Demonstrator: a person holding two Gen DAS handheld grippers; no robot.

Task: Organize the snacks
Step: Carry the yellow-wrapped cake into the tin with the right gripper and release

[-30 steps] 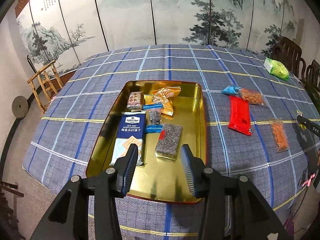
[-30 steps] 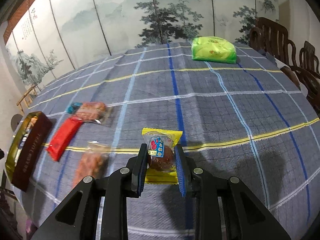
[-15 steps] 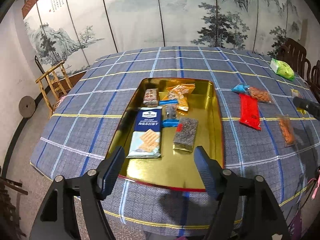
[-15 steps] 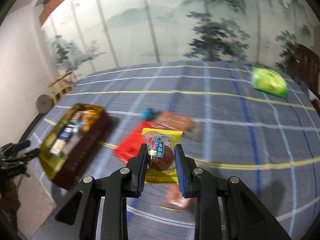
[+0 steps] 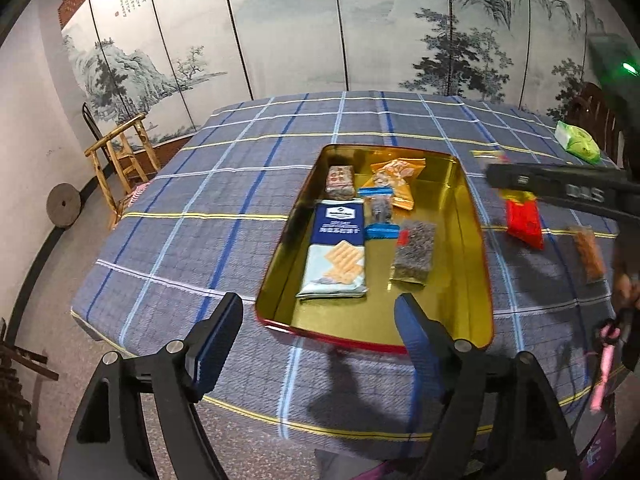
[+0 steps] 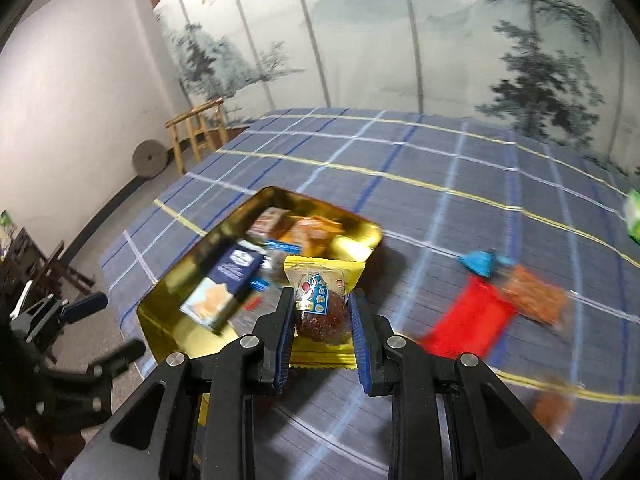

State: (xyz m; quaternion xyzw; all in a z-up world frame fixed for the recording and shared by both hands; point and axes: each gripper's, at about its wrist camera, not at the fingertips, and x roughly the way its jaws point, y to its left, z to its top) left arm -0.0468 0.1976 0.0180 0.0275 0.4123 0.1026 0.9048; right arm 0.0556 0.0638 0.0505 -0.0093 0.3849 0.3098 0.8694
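Observation:
My right gripper (image 6: 322, 304) is shut on a yellow-wrapped brown cake (image 6: 320, 310) and holds it in the air by the near right side of the gold tin tray (image 6: 356, 236). In the left wrist view the tray (image 5: 472, 240) holds a blue cracker box (image 5: 338, 252), a dark seed bag (image 5: 414, 252), an orange packet (image 5: 394, 176) and other small snacks. My left gripper (image 5: 318, 332) is wide open and empty, back from the tray's near edge. The right gripper's arm (image 5: 560, 190) reaches in from the right.
On the blue plaid tablecloth (image 5: 224, 216) right of the tray lie a red packet (image 5: 524, 220), an orange snack bag (image 5: 588, 254) and a green bag (image 5: 578, 142). A wooden chair (image 5: 120, 156) stands left of the table. A painted screen stands behind.
My right gripper has carried the cake left from the table's right side to the tray. My left gripper has opened wider and pulled back from the tray.

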